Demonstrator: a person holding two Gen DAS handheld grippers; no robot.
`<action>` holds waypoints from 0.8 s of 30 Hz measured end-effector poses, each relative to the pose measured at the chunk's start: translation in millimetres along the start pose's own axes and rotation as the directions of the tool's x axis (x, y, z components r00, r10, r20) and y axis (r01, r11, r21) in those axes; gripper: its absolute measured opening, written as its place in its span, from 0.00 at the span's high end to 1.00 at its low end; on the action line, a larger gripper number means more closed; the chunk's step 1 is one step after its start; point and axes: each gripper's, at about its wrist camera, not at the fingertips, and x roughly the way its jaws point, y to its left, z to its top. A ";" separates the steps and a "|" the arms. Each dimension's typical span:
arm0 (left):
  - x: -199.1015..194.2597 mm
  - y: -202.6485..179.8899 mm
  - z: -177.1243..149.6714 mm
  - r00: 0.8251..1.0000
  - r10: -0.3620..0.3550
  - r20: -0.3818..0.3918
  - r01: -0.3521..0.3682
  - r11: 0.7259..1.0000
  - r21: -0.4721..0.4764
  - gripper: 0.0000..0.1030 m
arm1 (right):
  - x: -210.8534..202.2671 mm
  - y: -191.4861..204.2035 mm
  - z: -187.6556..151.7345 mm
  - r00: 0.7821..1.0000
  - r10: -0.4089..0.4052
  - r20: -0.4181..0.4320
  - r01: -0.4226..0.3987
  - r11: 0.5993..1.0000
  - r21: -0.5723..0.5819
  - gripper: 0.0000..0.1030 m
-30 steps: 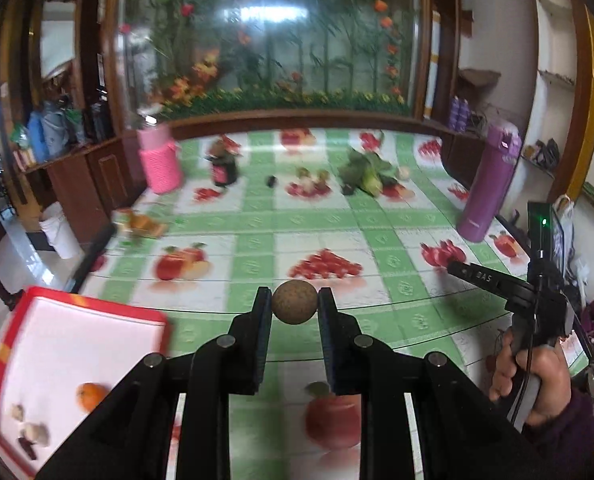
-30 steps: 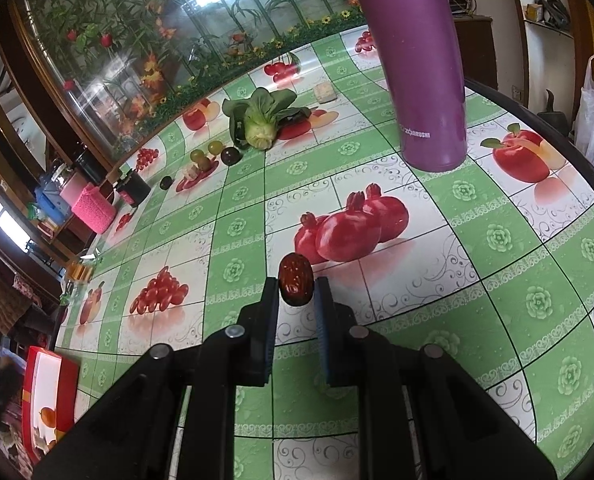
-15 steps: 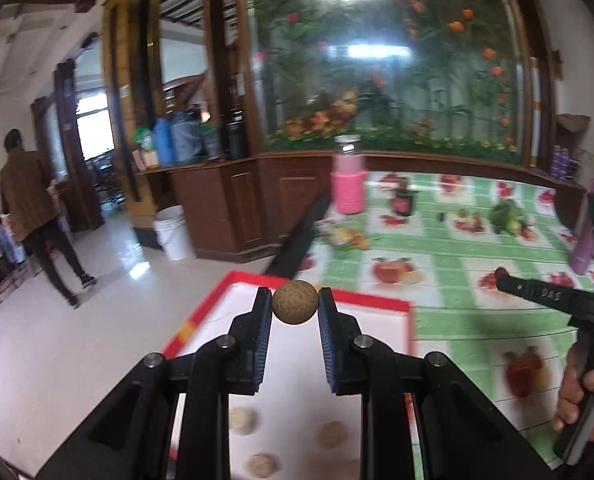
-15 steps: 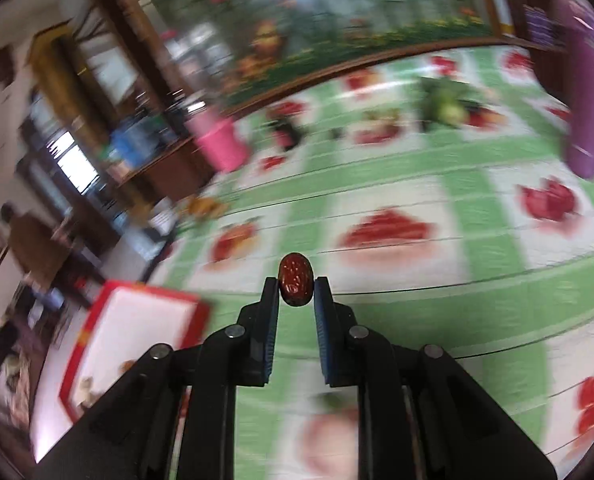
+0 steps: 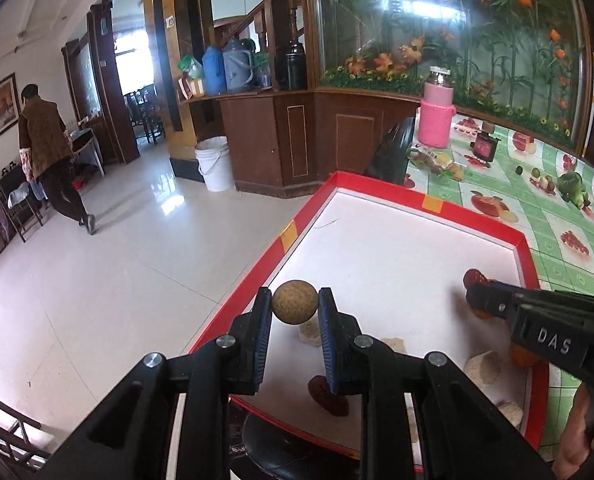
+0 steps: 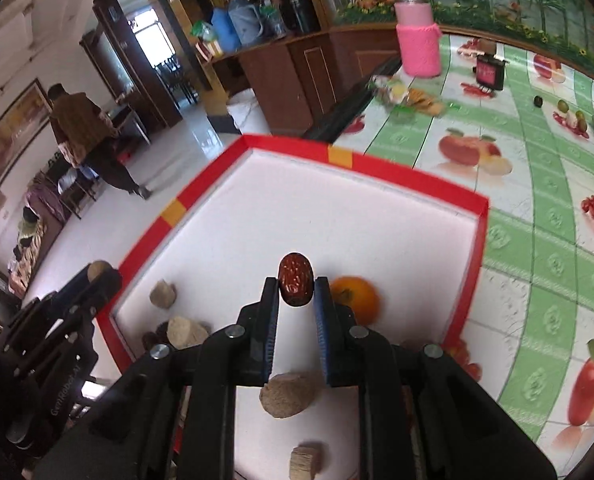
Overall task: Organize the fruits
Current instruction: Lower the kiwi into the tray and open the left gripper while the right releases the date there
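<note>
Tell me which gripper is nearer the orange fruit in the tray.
Right. The right gripper, shut on a red date, hangs just beside the orange fruit. The left gripper, shut on a round brown fruit, is over the red tray's opposite edge.

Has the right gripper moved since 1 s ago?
Yes. The right gripper, shut on the red date, has swung left from the purple bottle side of the table to above the red-rimmed tray.
</note>
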 end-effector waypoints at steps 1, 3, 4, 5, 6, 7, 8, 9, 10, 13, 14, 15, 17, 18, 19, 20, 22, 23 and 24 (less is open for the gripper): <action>0.8 0.7 -1.4 1.000 0.002 -0.007 -0.002 1.000 -0.002 0.79 | 4.3 -0.6 -1.4 1.000 -0.005 -0.012 0.005 1.000 -0.001 0.81; 6.9 2.4 -4.2 1.000 -0.003 -0.030 0.003 1.000 -0.013 0.79 | 12.5 -0.4 -4.1 0.999 -0.013 -0.031 0.013 1.000 -0.003 0.81; 9.0 3.8 -5.8 0.999 -0.008 -0.039 0.008 1.000 -0.017 0.79 | 14.3 -1.0 -5.2 0.999 -0.015 -0.036 0.015 1.000 -0.006 0.81; 11.0 3.2 -7.1 0.999 -0.009 -0.048 0.008 1.000 -0.018 0.78 | 17.5 -1.2 -5.9 0.999 -0.022 -0.040 0.022 1.000 -0.013 0.81; 12.2 2.1 -8.2 0.999 -0.006 -0.054 0.005 1.000 -0.015 0.78 | 19.8 -0.9 -6.2 0.999 -0.029 -0.045 0.028 0.999 -0.020 0.81; 13.2 0.8 -8.7 0.998 -0.004 -0.056 0.003 1.000 -0.012 0.78 | 21.2 -1.5 -7.1 0.998 -0.032 -0.051 0.031 0.999 -0.025 0.81; 14.3 -0.4 -9.1 0.998 0.001 -0.059 -0.002 1.000 -0.011 0.78 | 21.8 -1.7 -7.6 0.998 -0.030 -0.052 0.028 0.999 -0.026 0.81; 15.3 -0.8 -9.8 0.998 0.006 -0.064 -0.007 1.000 -0.011 0.78 | 22.3 -0.9 -7.4 0.998 -0.031 -0.050 0.030 0.999 -0.028 0.81; 16.9 -1.2 -10.3 0.997 0.007 -0.074 -0.008 1.000 -0.012 0.78 | 22.9 -0.5 -7.0 0.998 -0.034 -0.050 0.032 0.999 -0.034 0.81; 16.6 0.2 -11.9 0.996 0.020 -0.088 -0.023 0.999 -0.024 0.65 | 21.3 2.1 -8.1 0.998 -0.041 -0.057 0.037 0.998 -0.055 0.80; 14.8 1.3 -11.9 0.996 0.026 -0.086 -0.029 0.999 -0.032 0.56 | 20.5 1.9 -8.2 0.998 -0.038 -0.059 0.034 0.998 -0.056 0.80; 12.0 2.5 -11.7 0.996 0.033 -0.079 -0.036 0.999 -0.041 0.50 | 18.9 0.7 -7.9 0.998 -0.032 -0.056 0.029 0.998 -0.055 0.80; 6.4 3.9 -10.1 0.997 0.050 -0.067 -0.053 0.997 -0.057 0.41 | 9.7 -2.1 -7.8 0.999 -0.020 -0.035 0.019 0.999 -0.051 0.80; 2.1 5.0 -8.9 0.997 0.053 -0.058 -0.057 0.996 -0.069 0.36 | 4.8 -2.5 -7.5 1.000 -0.013 -0.025 0.011 0.999 -0.051 0.78; -0.9 5.8 -7.7 0.997 0.056 -0.048 -0.060 0.995 -0.079 0.34 | -2.1 -4.6 -6.5 1.000 -0.002 -0.010 0.001 0.999 -0.052 0.74; -6.6 6.5 -5.8 0.997 0.063 -0.035 -0.066 0.994 -0.091 0.31 | -7.6 -5.7 -5.6 1.000 0.002 0.006 -0.002 0.999 -0.053 0.71; -17.3 6.0 -2.7 0.997 0.071 -0.007 -0.071 0.992 -0.104 0.25 | -22.6 -9.4 -4.0 0.998 0.002 0.055 0.001 0.999 -0.049 0.55; -24.4 4.5 -0.8 0.997 0.075 0.013 -0.073 0.991 -0.107 0.22 | -32.9 -12.3 -4.1 0.996 0.003 0.092 0.001 0.999 -0.045 0.52; -33.5 2.6 0.4 0.996 0.081 0.036 -0.077 0.991 -0.111 0.22 | -42.9 -14.9 -4.4 0.992 0.002 0.130 0.003 0.999 -0.043 0.49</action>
